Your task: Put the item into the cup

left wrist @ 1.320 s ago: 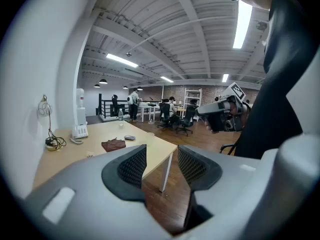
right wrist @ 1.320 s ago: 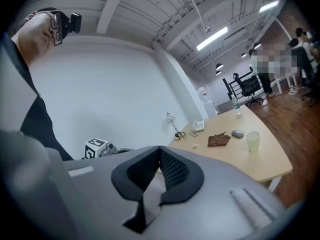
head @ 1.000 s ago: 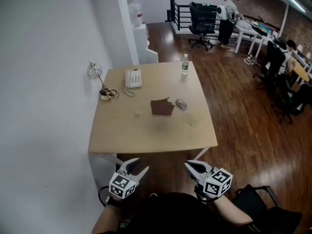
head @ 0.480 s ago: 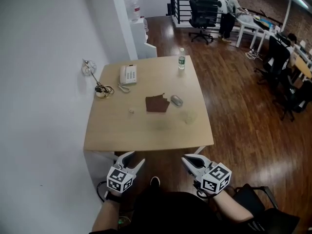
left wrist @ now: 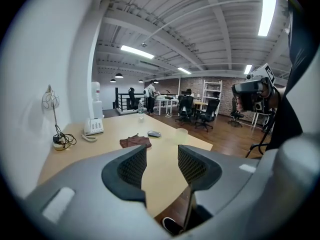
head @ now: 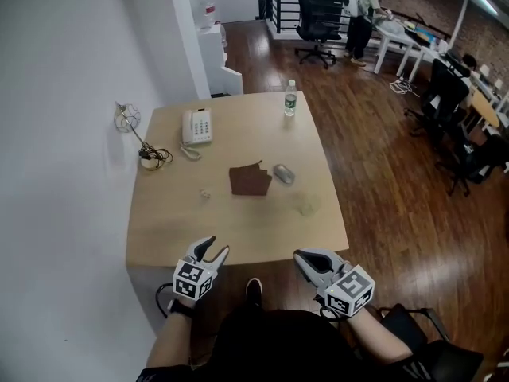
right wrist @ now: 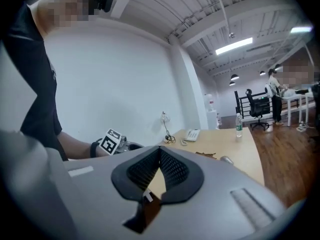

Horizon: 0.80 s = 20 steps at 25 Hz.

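Presently: L tool (head: 216, 247) released, R tool (head: 301, 255) clenched empty; item (head: 205, 192) too small for axis.

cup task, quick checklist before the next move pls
1. Cup upright with nothing over its mouth: ok.
2. Small white item lying free on the table: ok.
3. Left claw open and empty: ok.
4. Right claw open: not ok, its jaws are together with nothing between them.
5. Either claw near the item: not ok, both are at the table's near edge.
6. What the item is: cannot tell, too small.
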Tool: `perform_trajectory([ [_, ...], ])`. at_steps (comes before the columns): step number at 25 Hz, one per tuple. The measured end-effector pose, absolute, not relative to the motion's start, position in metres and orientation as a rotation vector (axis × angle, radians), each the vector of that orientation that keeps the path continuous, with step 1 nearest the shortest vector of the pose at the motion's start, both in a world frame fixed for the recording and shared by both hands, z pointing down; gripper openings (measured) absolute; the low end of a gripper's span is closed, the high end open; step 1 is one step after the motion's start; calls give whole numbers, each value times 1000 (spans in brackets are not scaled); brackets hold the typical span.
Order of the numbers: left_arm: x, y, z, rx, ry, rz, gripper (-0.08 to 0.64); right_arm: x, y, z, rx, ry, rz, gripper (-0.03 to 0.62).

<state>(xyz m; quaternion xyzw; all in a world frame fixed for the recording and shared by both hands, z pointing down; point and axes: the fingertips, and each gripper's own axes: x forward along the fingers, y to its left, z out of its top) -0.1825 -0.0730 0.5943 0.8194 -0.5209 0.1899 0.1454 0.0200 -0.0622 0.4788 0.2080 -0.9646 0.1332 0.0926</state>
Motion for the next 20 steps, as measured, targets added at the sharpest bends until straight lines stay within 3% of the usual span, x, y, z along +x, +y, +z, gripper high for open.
perform_trajectory([
  [9,-267,-182,641,2313,-1471,668,186,-39,-131,500,701,-2788,418,11],
  [14,-307,-235,675,2262,-1458,738,186,-71,-157,514,726,-2736,409,58],
  [20,-336,-275,728,2193,-1438,954,185,-96,-177,531,714,-2691,430,60],
])
